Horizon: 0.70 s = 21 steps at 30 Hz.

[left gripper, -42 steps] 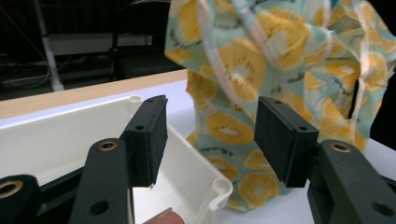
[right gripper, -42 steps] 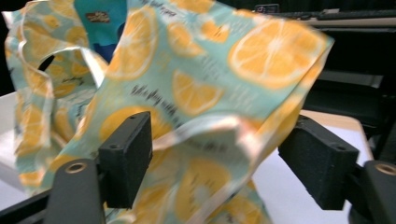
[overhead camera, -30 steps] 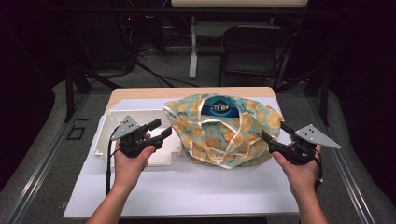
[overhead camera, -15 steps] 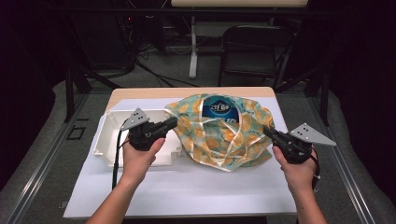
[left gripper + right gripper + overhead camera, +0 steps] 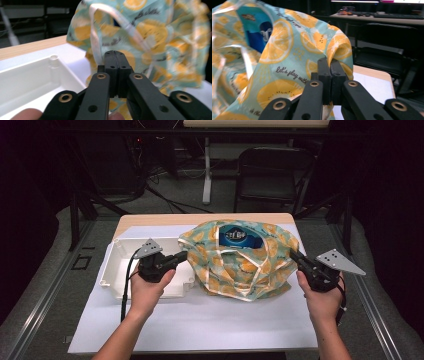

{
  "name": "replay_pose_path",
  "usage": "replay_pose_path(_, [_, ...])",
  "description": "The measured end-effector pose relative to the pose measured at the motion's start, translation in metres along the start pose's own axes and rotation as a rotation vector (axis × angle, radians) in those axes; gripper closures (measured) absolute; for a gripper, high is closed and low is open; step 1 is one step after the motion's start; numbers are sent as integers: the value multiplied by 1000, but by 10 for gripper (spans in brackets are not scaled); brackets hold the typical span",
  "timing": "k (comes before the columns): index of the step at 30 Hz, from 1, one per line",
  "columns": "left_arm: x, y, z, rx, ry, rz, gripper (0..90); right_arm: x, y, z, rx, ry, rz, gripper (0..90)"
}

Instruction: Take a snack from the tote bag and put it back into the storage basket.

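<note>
Behind the desk (image 5: 150, 330) stood a dark chair; on it, your left gripper (image 5: 115, 58) and right gripper (image 5: 329, 65) pinched the soft, light lemon-print bag (image 5: 240, 262) at opposite hems, beside a white tray (image 5: 112, 265)

Lemon-print bag (image 5: 294, 62): script reads "let's play with…", rest hidden behind jaws. Blue pack (image 5: 240, 238) inside bag: white lettering, too blurred to read.
</note>
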State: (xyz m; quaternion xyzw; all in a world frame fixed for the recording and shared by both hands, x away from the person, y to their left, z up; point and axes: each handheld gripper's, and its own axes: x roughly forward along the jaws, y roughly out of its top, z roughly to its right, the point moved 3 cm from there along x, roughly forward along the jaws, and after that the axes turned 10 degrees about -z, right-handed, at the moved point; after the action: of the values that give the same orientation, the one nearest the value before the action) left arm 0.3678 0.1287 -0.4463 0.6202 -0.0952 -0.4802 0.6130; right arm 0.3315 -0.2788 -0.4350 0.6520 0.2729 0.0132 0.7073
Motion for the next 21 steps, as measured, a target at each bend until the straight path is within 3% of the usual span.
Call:
replay_pose_path(1, [-1, 2, 1, 1, -3, 17, 756, -1, 0, -1, -5, 25, 2, 831])
replay_pose_path(2, [-2, 4, 0, -4, 29, 30, 590, -3, 0, -4, -13, 62, 16, 691])
replay_pose_path(3, [-2, 4, 0, -4, 29, 30, 544, -3, 0, -4, -13, 62, 16, 691])
replay_pose_path(4, [-3, 5, -2, -2, 55, 27, 477, -7, 0, -7, -6, 75, 32, 562])
replay_pose_path(5, [-3, 5, -4, -10, 72, 32, 477, -7, 0, -7, -6, 75, 32, 562])
replay_pose_path(8, [-4, 5, -9, -49, 50, 48, 423, -14, -2, -10, 22, 84, 40, 441])
replay_pose_path(9, [-3, 5, -10, -48, 44, 36, 377, -18, -4, -13, 14, 65, 44, 388])
replay_pose_path(10, [0, 4, -11, -49, 39, 21, 377, -18, -4, -13, 14, 65, 44, 388])
replay_pose_path(11, [1, 3, -12, -53, 36, 1, 375, -23, -7, -14, 1, -4, 42, 346])
replay_pose_path(14, [5, 0, -14, -64, 17, 0, 380, -32, -8, -12, 32, -6, 61, 348])
replay_pose_path(16, [7, 0, -13, -71, -10, 14, 396, -39, -13, -17, 57, 32, 76, 391])
replay_pose_path(19, [10, 1, -10, -60, -61, 35, 471, -34, -24, -38, 8, 127, 32, 411])
replay_pose_path(21, [13, 2, -5, -49, -60, 40, 553, -25, -31, -54, -3, 171, -5, 387])
